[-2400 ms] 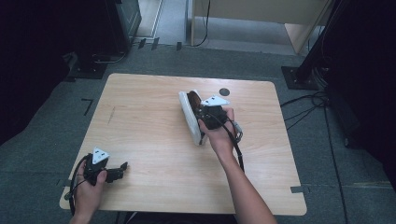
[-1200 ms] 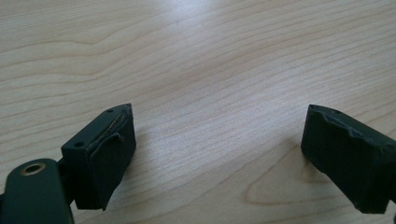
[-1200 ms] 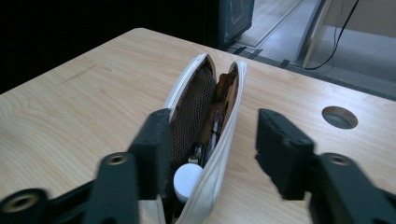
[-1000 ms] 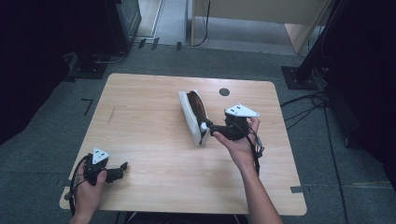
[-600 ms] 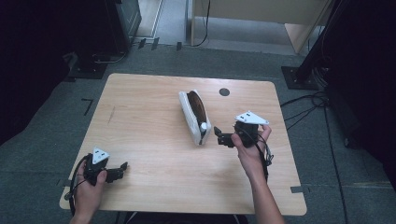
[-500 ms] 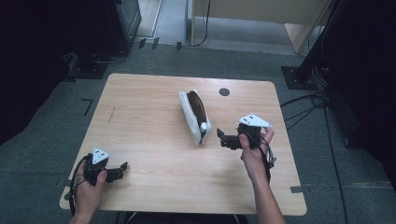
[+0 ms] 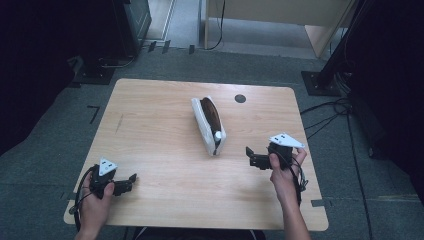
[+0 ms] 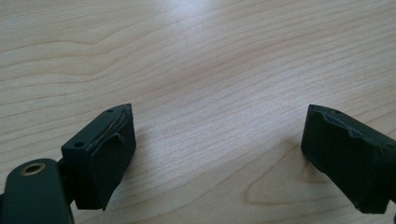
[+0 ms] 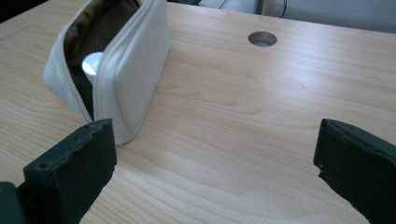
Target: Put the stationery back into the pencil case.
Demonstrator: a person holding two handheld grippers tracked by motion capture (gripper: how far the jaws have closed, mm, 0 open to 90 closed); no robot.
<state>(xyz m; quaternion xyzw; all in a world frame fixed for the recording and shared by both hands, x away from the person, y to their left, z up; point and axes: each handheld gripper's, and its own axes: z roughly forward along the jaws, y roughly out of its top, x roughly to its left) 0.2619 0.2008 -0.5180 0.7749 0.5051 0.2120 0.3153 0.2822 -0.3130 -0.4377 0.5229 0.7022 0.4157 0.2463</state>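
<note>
Since the earlier frames the right gripper has drawn back from the pouch toward the near right of the table; its fingers stand wide apart and hold nothing. The left gripper has stayed at the near left corner, fingers also wide and bare. One cream pouch lies open at the table's middle, one white cap showing inside. One round hole sits far of it.

Right gripper off the pouch
</note>
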